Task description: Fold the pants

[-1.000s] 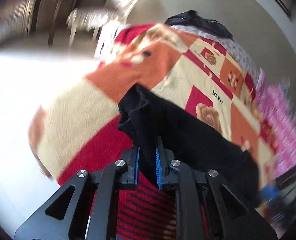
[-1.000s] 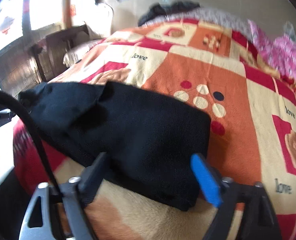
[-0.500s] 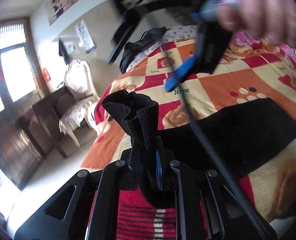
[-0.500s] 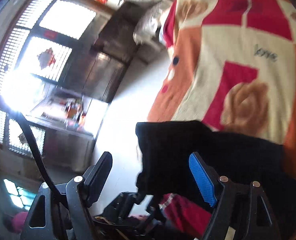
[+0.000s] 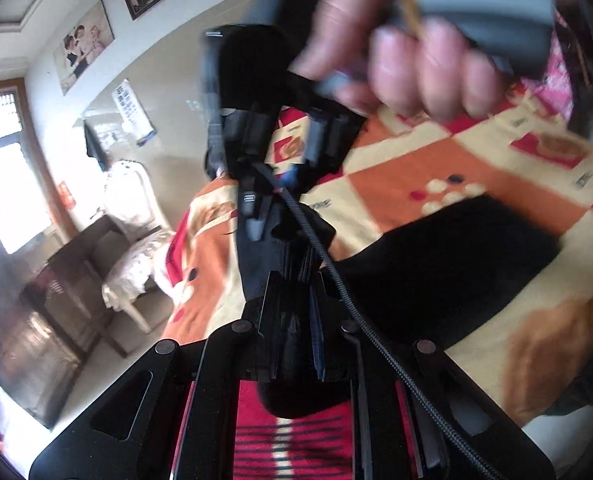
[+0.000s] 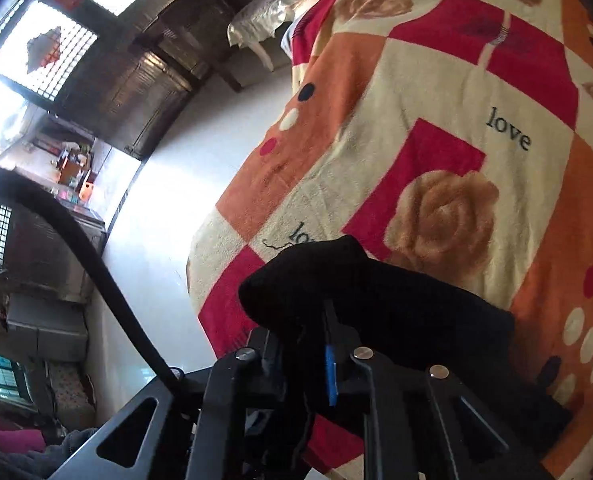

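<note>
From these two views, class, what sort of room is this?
Most likely a home bedroom: a patterned blanket covers a bed, framed pictures hang on the wall, and a covered chair stands nearby.

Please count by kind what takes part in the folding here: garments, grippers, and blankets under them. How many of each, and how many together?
Black pants: 1
Grippers: 2, the left gripper and the right gripper, each with jaws shut on the pants
Patterned blanket: 1
Total: 4
</note>
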